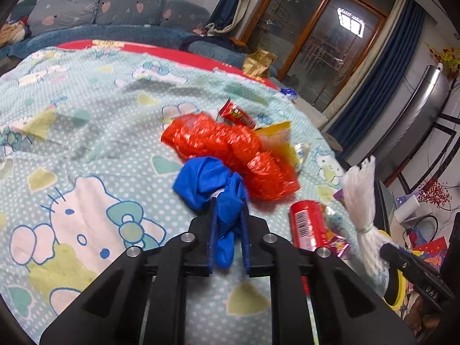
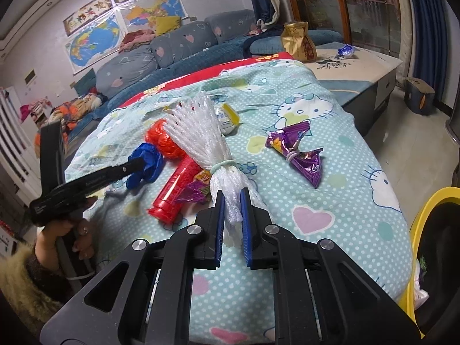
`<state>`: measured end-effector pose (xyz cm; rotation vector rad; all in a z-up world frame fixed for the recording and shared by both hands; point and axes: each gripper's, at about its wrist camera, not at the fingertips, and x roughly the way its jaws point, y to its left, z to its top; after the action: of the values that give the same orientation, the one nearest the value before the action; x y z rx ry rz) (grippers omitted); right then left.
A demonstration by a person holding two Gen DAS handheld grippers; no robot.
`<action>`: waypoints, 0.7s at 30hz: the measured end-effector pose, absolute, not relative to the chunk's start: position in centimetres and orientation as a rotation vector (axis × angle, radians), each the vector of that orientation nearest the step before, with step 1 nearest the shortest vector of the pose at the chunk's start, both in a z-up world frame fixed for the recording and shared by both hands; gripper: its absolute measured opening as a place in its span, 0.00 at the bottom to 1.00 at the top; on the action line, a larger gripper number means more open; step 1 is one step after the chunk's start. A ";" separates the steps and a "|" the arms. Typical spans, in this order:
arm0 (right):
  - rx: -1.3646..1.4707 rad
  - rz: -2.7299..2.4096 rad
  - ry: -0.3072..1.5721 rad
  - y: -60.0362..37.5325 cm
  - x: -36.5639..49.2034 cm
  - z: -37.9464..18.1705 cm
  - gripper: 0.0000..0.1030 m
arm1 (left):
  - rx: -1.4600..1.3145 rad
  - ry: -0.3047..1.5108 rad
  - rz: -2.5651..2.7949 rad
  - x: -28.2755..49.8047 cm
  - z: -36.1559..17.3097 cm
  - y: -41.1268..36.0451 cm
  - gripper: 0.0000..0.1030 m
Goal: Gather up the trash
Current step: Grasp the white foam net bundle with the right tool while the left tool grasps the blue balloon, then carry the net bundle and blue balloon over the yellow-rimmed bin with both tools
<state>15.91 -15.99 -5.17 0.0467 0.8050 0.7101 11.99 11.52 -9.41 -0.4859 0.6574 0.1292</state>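
Observation:
My left gripper (image 1: 229,201) is shut on a crumpled blue plastic bag (image 1: 205,182) and holds it just above the Hello Kitty bedspread (image 1: 86,132); it also shows in the right wrist view (image 2: 138,162). My right gripper (image 2: 231,194) is shut on a white foam net bundle (image 2: 198,132), tied with a green band; the bundle also shows in the left wrist view (image 1: 360,192). An orange-red plastic bag (image 1: 230,146), a red tube (image 1: 304,224), a purple wrapper (image 2: 299,149), a red snack pack (image 1: 237,115) and a yellow-white packet (image 2: 228,118) lie on the bed.
A yellow bin with a black liner (image 2: 431,247) stands at the bed's right edge. A gold bag (image 2: 299,41) and a blue wrapper (image 2: 346,50) sit on the low cabinet behind. A sofa with cushions (image 2: 172,49) lines the far side.

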 end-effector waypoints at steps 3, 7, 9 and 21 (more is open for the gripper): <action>0.044 0.720 0.802 -16.1 15.5 -5.0 0.07 | -0.477 0.625 0.119 11.4 -8.2 11.3 0.12; 0.040 0.719 0.794 -16.4 15.1 -4.8 0.07 | -0.465 0.578 0.108 10.7 -6.5 10.9 0.11; 0.044 0.717 0.793 -16.6 15.0 -4.7 0.07 | -0.461 0.559 0.098 10.3 -5.7 10.7 0.11; 0.055 0.717 0.758 -17.3 14.4 -3.5 0.07 | -0.416 0.509 0.021 9.5 -3.0 8.1 0.11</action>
<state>14.36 -17.31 -3.46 0.0545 0.7584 0.7166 9.51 8.11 -3.03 -0.4163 0.5090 0.0213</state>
